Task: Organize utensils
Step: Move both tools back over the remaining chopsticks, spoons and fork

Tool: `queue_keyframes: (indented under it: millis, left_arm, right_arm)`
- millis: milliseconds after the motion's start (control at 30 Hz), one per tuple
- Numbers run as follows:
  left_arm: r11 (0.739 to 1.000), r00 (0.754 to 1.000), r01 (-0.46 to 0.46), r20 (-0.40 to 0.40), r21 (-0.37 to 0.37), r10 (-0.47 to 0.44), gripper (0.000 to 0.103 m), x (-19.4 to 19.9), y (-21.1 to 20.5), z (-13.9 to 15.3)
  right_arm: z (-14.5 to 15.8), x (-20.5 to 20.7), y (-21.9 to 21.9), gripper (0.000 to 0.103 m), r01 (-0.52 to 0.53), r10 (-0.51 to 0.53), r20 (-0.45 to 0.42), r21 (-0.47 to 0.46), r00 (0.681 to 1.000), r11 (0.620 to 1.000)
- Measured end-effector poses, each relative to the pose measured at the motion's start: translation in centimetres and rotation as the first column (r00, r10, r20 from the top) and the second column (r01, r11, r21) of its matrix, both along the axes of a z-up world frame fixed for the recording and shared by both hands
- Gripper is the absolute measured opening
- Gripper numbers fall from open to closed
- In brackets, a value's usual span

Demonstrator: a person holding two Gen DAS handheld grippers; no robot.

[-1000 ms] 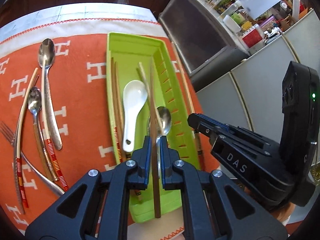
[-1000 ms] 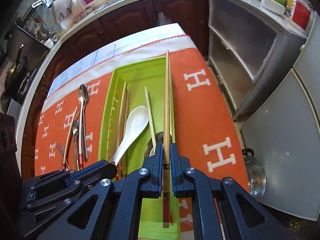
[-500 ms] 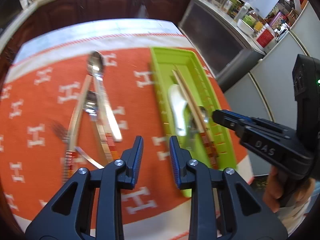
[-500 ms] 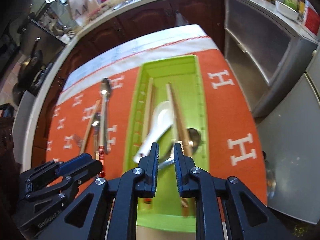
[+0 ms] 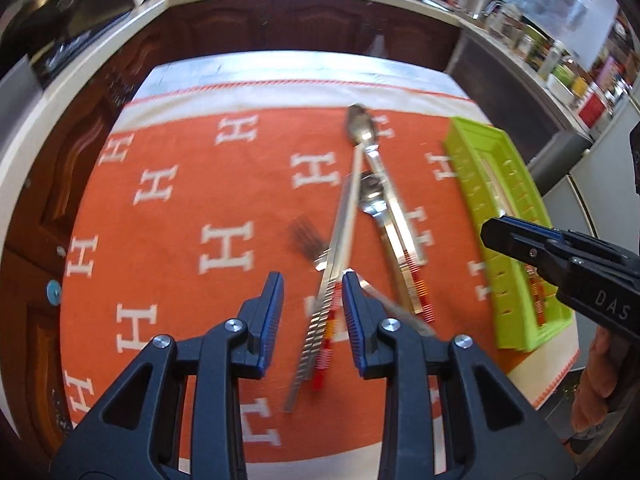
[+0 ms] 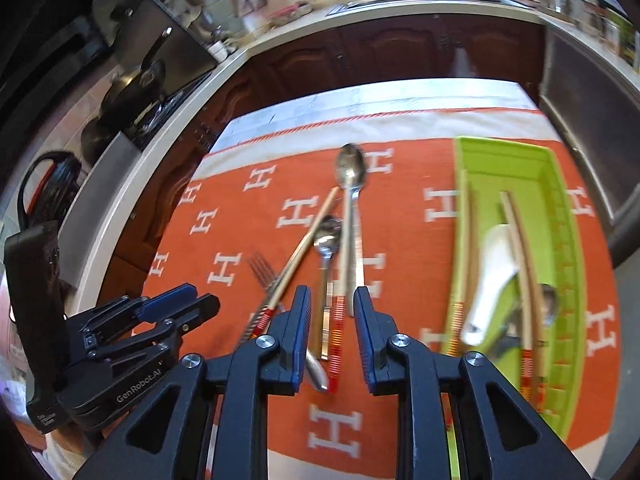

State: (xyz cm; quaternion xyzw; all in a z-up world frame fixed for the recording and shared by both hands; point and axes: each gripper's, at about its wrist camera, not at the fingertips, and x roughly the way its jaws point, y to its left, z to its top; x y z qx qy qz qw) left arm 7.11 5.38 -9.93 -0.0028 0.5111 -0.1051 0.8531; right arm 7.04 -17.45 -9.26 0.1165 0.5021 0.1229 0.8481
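Loose utensils lie in a cluster on the orange cloth: a long spoon [image 5: 362, 128], a small spoon [image 5: 372, 196], a fork [image 5: 306, 236] and striped-end chopsticks [image 5: 340, 236]. My left gripper [image 5: 312, 296] hovers over the near end of one chopstick, open and holding nothing. My right gripper [image 6: 332, 304] hangs over the handle ends of the small spoon [image 6: 328, 236] and a chopstick [image 6: 338, 320]; its jaws are opening and grip nothing. The green tray [image 6: 568, 216] on the right holds a white ceramic spoon [image 6: 492, 276], chopsticks [image 6: 520, 248] and a metal spoon [image 6: 550, 300].
The orange cloth with white H marks [image 5: 180, 208] covers the table, and its white border reaches the far edge. Dark wooden cabinets and a counter stand behind. A stove with pans [image 6: 136, 80] is at the far left. A hand [image 5: 600, 368] holds the right gripper's body.
Both grippers released their chopsticks into the green tray and opened. They then swung left, away from the tray, to over the loose utensils on the cloth.
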Motion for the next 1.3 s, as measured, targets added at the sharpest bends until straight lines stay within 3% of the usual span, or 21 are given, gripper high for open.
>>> queue_keyframes:
  millis: [200, 567, 1300]
  left_arm:
    - [1.000, 0.999, -0.018, -0.041, -0.015, 0.017, 0.027, 0.3, 3.1, -2.7]
    - [0.998, 0.998, -0.005, -0.062, -0.064, 0.001, 0.027, 0.6, 4.9, -5.2]
    - [0.989, 0.997, 0.054, -0.047, -0.137, -0.060, 0.027, 0.3, 5.7, -5.3]
  right_arm:
    - [-3.1, 2.1, 4.9, 0.022, -0.053, 0.051, -0.050, -0.034, 0.997, 0.998]
    - [-7.8, 5.0, 9.1, 0.023, -0.090, 0.079, -0.136, -0.075, 0.988, 0.993]
    - [-8.8, 8.3, 9.6, 0.023, -0.033, 0.024, -0.153, -0.056, 0.988, 0.998]
